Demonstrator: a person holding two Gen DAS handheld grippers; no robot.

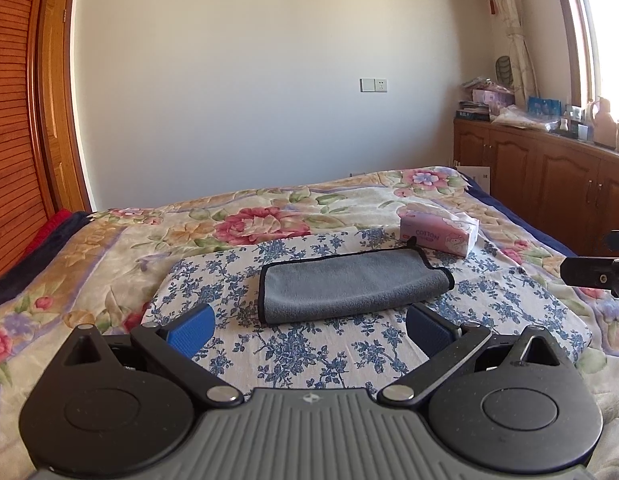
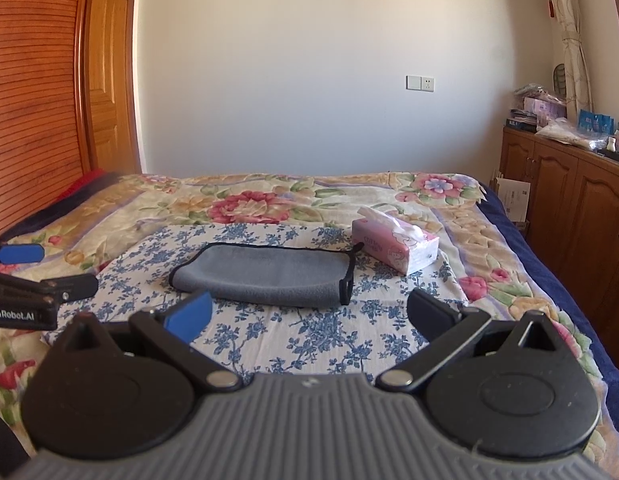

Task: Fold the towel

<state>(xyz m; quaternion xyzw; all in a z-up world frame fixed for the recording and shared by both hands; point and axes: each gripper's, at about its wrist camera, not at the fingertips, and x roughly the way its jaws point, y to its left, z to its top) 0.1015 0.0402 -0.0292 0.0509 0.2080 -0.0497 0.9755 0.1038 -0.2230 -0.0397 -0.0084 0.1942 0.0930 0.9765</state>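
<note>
A grey towel [image 1: 349,284] with black trim lies folded on a blue-flowered white cloth [image 1: 293,344] on the bed; it also shows in the right wrist view [image 2: 269,274]. My left gripper [image 1: 309,330] is open and empty, just short of the towel's near edge. My right gripper [image 2: 309,316] is open and empty, close to the towel's near edge. The left gripper [image 2: 33,280] shows at the left of the right wrist view. Part of the right gripper's [image 1: 597,272] body shows at the right edge of the left wrist view.
A pink tissue pack [image 1: 439,234] lies just behind the towel's right end, also in the right wrist view [image 2: 395,244]. A flowered bedspread [image 1: 249,220] covers the bed. Wooden cabinets [image 2: 569,208] with clutter stand on the right, a wooden wardrobe [image 2: 33,100] on the left.
</note>
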